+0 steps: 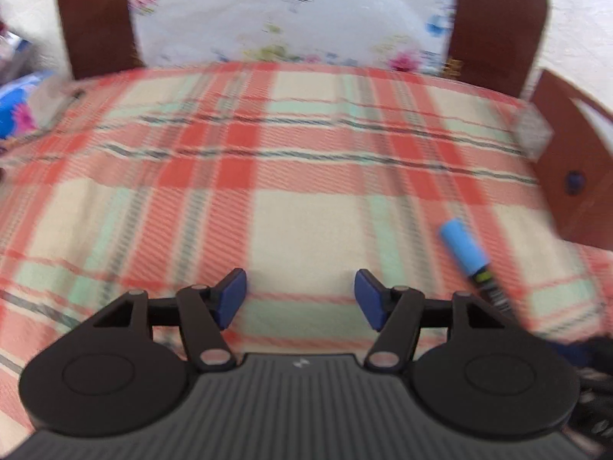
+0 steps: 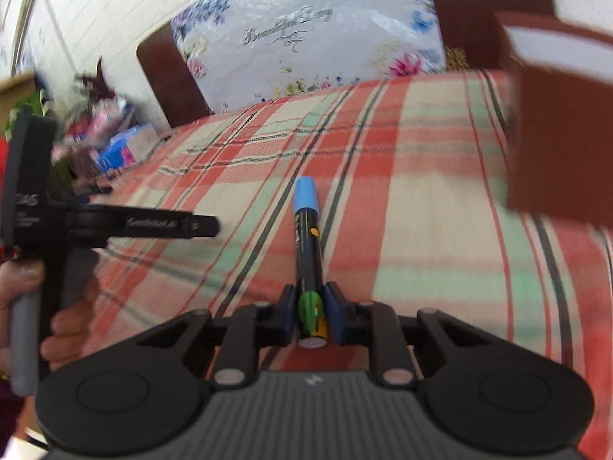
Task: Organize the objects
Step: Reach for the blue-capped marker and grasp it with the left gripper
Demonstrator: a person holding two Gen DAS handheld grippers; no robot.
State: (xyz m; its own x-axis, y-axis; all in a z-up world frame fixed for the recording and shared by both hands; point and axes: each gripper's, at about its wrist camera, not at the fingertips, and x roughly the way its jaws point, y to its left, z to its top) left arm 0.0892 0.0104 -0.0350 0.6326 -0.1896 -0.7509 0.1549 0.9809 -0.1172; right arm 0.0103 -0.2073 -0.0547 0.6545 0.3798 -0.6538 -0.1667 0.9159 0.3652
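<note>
On the plaid-covered table, near its right edge, one marker with a blue cap lies pinched at its rear end by the right gripper. The left gripper hovers about half open, holding nothing. Blurred, possibly brown chairs stand behind; the marker's label is unreadable.
</note>
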